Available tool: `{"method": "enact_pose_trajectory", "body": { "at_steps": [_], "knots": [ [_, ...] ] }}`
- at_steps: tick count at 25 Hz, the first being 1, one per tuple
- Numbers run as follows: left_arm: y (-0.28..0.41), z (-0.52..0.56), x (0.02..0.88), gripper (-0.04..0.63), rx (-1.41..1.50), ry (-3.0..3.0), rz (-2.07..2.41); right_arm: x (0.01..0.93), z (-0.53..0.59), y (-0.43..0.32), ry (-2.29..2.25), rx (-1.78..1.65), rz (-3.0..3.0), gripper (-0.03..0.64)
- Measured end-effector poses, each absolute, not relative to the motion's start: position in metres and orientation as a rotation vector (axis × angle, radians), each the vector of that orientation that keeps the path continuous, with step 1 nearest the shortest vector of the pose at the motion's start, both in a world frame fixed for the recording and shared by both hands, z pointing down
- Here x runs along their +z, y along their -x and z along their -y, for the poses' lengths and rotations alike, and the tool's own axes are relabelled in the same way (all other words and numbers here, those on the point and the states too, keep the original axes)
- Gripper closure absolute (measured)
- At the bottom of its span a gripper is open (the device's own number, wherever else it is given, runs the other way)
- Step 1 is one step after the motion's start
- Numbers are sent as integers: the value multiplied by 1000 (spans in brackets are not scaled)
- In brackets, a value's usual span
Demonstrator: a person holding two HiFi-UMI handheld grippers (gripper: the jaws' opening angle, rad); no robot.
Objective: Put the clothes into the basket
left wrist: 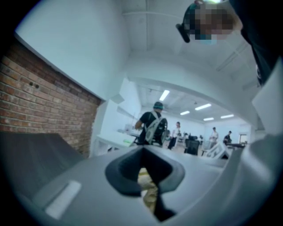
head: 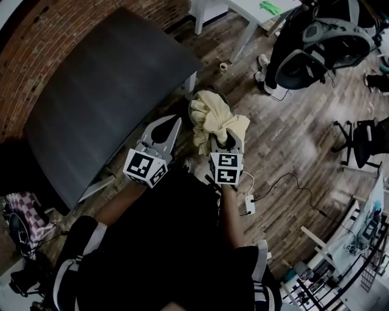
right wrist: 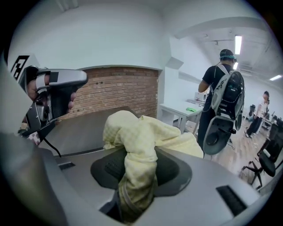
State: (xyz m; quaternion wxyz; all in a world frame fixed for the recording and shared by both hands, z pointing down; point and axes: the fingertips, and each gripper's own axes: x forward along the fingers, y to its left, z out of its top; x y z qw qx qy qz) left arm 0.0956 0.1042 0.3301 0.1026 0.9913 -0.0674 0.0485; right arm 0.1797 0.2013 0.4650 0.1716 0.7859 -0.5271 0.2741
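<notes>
**One cloth in hand, no basket in sight yet**

Nearest to me, my right hand-held gripper (head: 223,144) is clamped partway closed on a bunched yellow cloth (head: 213,118). The fabric is pinched between the pads and spills out over the jaw tips. My left hand-held gripper (head: 169,126) has its jaws closed together and holds nothing. Both sit just off the right-hand corner of the dark desk (head: 109,91), with the cloth above the wooden floor (head: 285,152) rather than over the desktop.

I judge the task as mid-way for this piece: the cloth is picked up but not delivered. The desk's top is bare, so I see nothing more to collect there. I cannot identify the basket in any view. Off the desk's near left end lies a pink-and-white checked fabric (head: 23,208); whether it sits in a container I cannot tell.

To the right of the desk's near end, a white power strip (head: 249,205) and its cable trail across the floor, a likely snag for my feet. Further right stands a black office chair (head: 364,143). Beyond the desk's far corner are a roll of tape (head: 223,65), a white table (head: 255,13) and a person (head: 316,42) wearing a backpack rig, who may block that side. A brick wall (head: 36,54) runs behind the desk.
</notes>
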Motion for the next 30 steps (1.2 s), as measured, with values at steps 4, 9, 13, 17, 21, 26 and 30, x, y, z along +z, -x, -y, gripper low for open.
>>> {"method": "enact_pose_trajectory", "body": {
  "at_steps": [4,9,13,17,21,26,30],
  "knots": [
    [-119,-106,331,591,172,-2921,114,466,-212,-198,-2279,822,1423,463],
    [-154,-97,343,591,197,-2917,13,477,-215,-223,-2323,876,1332,463],
    [-154,-95,360,591,215,-2913,-28,496,-221,-218,-2323,920,1282,463],
    [-161,-83,384,591,233,-2906,-52,518,-210,-224,-2324,937,1258,463],
    [-182,-65,401,591,278,-2881,-96,538,-193,-239,-2320,1009,1218,463],
    [-192,-48,424,591,278,-2879,-113,573,-178,-236,-2304,1065,1190,463],
    [-216,-33,446,591,308,-2861,-123,600,-159,-248,-2278,1104,1189,463]
  ]
}}
